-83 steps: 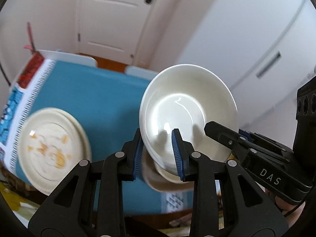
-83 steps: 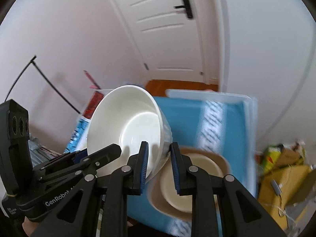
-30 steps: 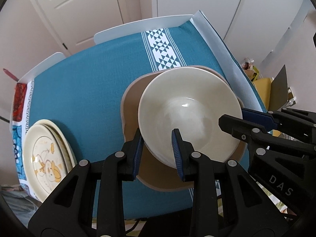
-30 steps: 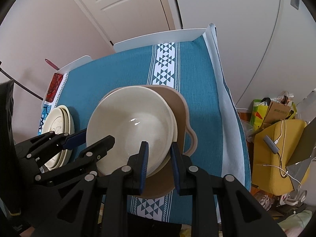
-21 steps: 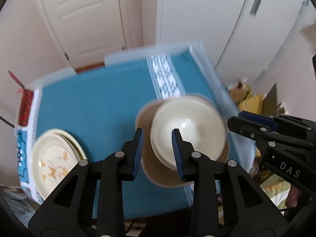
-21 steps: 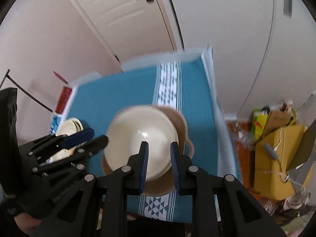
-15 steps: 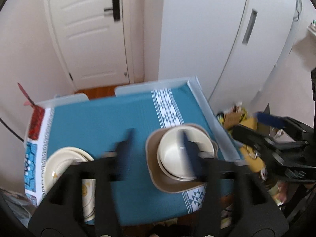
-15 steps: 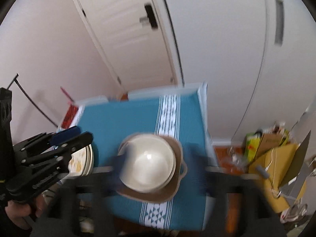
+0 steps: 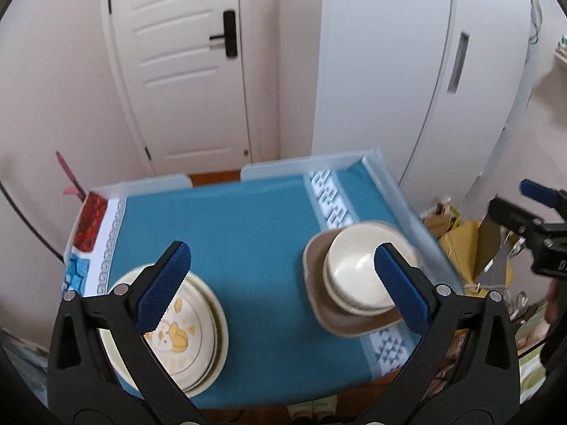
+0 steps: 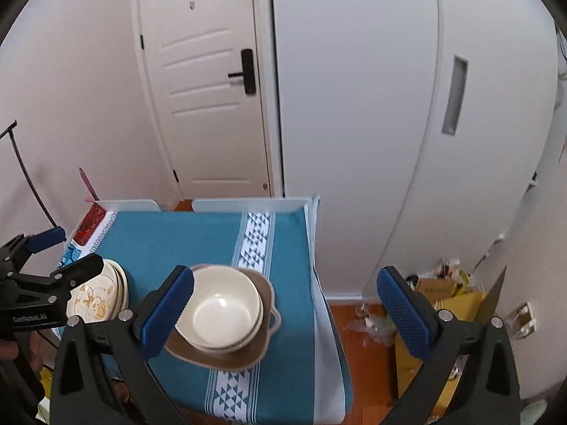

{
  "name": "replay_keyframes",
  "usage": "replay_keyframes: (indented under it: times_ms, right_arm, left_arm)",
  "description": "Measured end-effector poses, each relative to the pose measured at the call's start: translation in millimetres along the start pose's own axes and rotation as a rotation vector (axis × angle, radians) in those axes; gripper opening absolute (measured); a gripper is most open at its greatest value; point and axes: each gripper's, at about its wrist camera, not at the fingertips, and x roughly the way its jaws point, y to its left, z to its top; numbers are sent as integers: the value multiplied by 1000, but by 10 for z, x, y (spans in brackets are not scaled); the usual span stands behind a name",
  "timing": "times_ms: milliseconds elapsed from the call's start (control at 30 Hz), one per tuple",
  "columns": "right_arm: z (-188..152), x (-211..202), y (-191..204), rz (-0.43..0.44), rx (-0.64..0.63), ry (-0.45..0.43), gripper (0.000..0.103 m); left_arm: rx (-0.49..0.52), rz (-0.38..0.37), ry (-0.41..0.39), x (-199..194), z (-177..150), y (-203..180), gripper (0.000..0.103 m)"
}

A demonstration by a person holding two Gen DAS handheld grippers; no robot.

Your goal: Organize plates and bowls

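Both tools hang spread and empty over the desk (image 10: 283, 283): left tool (image 9: 280, 283), right tool (image 10: 285, 304). Bowls (image 10: 221, 313) nest, seemingly three; plates (image 9: 198, 322) apart.

Left claw (image 9: 280, 285) and right claw (image 10: 287, 310), both opening, jaws wide and empty, tilted downward.

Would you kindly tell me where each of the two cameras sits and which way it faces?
Left wrist: on the left tool, looking down over the table; its own open fingers show, the right tool at the right edge.
Right wrist: on the right tool, looking down at the table's right side and the floor beyond; its open fingers show, the left tool and a hand at the left edge.
Shared: bowls stacked on a brown dish, plates, door.
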Motion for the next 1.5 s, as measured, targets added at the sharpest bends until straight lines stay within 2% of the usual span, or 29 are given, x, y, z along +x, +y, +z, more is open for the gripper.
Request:
replay_keyframes:
  times_ms: [100, 300, 400, 533, 700, 733, 800, 833, 867, 967, 1000, 1067, 1100, 1167, 1300, 1500]
  right_arm:
    - [-128, 142, -25, -43, -4, 69, 103]
    - [-428, 654, -92, -30, -7, 285, 103]
    - [-548, 899, -92, -1, -23, 384, 93]
    - [-636, 1166, -90, 64, -31, 504, 82]
    - [-662, 1410, -22, 116, -56, 615, 75]
    - [-667, 1445, -9, 123, -62, 628, 74]
    - [-684, 1532, 27, 140, -78, 657, 64]
    - [-698, 1570, 44, 147, -85, 669, 60]
    - [-716, 1623, 71, 158, -89, 684, 59]
    - [-752, 1677, 70, 173, -90, 694, 57]
    - [-763, 1696, 65, 182, -86, 697, 56]
    - [-788, 1734, 62, 195, -83, 708, 49]
    - [-790, 1753, 69, 204, -84, 708, 46]
    - [-804, 1791, 105, 237, -86, 712, 30]
    - [-850, 1797, 224, 241, -142, 695, 24]
    - [-874, 1774, 179, 253, -121, 692, 21]
  left_arm:
    - [-4, -1, 67, 203, -120, 27, 103]
    - [43, -12, 227, 692, -383, -34, 103]
    - [111, -1, 319, 930, -472, -123, 103]
    - [159, -31, 387, 1122, -481, -196, 102]
    - [198, -67, 487, 1369, -472, -278, 88]
    - [201, -75, 506, 1425, -483, -289, 86]
    - [204, -91, 535, 1524, -523, -311, 71]
    - [204, -102, 549, 1569, -548, -322, 69]
    - [190, -131, 556, 1610, -564, -330, 64]
    - [187, -160, 572, 1693, -605, -396, 48]
    - [193, -163, 579, 1723, -618, -420, 46]
    - [164, -217, 595, 1766, -638, -432, 39]
    - [148, -237, 601, 1783, -647, -424, 39]
    - [135, -255, 602, 1797, -655, -410, 38]
    - [145, -236, 596, 1778, -640, -421, 35]
    - [153, -205, 601, 1755, -595, -444, 34]
